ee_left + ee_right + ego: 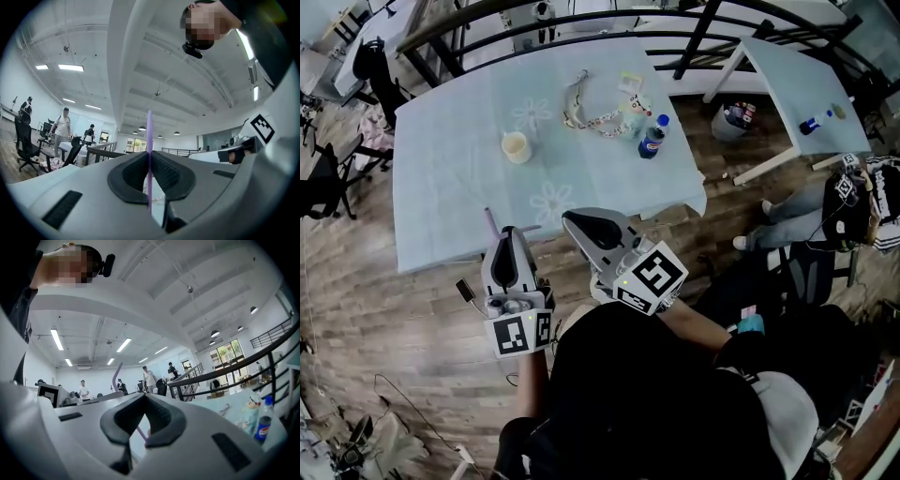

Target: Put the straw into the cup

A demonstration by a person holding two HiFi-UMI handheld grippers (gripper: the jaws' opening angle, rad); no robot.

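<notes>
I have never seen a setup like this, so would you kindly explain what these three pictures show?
A person holds a hand-held gripper in each hand; there is no robot. One picture comes from a camera on the person's head, looking down. The other two come from cameras riding on each gripper, looking along its jaws. The left hand-held gripper pinches a purple straw; the right hand-held gripper is shut and empty. On the table ahead are a cup, a bottle and a lanyard.
</notes>
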